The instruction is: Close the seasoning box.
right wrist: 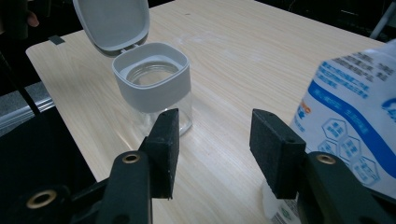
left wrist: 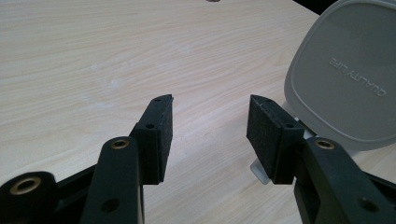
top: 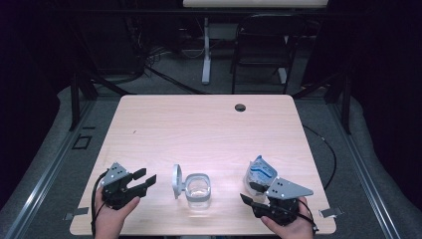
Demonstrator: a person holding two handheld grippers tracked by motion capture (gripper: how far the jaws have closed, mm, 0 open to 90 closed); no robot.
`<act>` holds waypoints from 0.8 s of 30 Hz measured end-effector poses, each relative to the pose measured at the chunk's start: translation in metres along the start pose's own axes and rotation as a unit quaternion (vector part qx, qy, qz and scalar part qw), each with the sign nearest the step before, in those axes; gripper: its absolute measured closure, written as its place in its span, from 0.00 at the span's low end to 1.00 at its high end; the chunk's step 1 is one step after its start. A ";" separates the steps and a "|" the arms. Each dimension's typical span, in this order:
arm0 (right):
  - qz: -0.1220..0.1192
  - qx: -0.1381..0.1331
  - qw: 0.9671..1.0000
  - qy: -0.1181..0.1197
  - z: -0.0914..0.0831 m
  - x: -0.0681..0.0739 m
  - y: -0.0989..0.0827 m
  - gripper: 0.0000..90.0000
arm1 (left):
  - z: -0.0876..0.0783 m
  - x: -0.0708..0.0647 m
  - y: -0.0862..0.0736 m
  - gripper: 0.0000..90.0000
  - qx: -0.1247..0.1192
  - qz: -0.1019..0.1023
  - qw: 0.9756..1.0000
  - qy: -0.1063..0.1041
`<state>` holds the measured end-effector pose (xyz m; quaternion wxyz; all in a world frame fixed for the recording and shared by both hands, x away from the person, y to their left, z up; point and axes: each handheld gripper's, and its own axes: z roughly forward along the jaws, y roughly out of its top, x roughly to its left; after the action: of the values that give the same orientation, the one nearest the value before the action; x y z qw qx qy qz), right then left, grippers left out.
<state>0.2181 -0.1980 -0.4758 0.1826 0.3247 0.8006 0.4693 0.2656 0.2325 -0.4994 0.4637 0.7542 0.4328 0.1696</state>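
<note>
Big pale wood tabletop (top: 209, 129) takes up most of the high view, with a small dark cable hole (top: 240, 107) up at 12 o'clock near the far edge. Behind it there's a dark chair (top: 261, 47) and a white table leg (top: 206, 50) on the floor.

On the near half, roughly centre, sits the jar (top: 198, 191): clear glass body, grey squarish collar, and a grey hinged lid (top: 177, 181) flipped open and standing up at its 9 o'clock side. The lid's back has "QUALITY LIFE" moulded on it, readable in the left gripper view. Looks empty from the right gripper view.

At 3 o'clock from the jar, well apart, there's a white and blue printed bag (top: 259, 174), standing up, crinkly.

Right gripper (top: 251, 193) is just at the bag's 6 o'clock, fingers spread fairly wide with nothing between them, bag just beside one finger. Left gripper (top: 143, 180) sits at 9 o'clock from the jar, fingers wide, holding nothing, lid close by.
</note>
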 end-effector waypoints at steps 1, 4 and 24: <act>0.000 0.002 1.000 0.000 -0.002 -0.001 0.000 0.59 | 0.000 0.000 0.000 0.57 -0.002 -0.002 1.000 -0.001; 0.007 -0.001 1.000 -0.003 -0.005 -0.005 -0.001 0.59 | 0.000 0.001 0.000 0.57 -0.004 -0.002 1.000 0.000; 0.021 0.001 1.000 -0.001 -0.016 -0.016 -0.011 0.58 | -0.001 0.004 -0.001 0.57 -0.005 -0.010 1.000 0.004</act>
<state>0.2160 -0.2229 -0.4781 0.1732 0.3423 0.7936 0.4722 0.2662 0.2368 -0.5005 0.4678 0.7468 0.4409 0.1704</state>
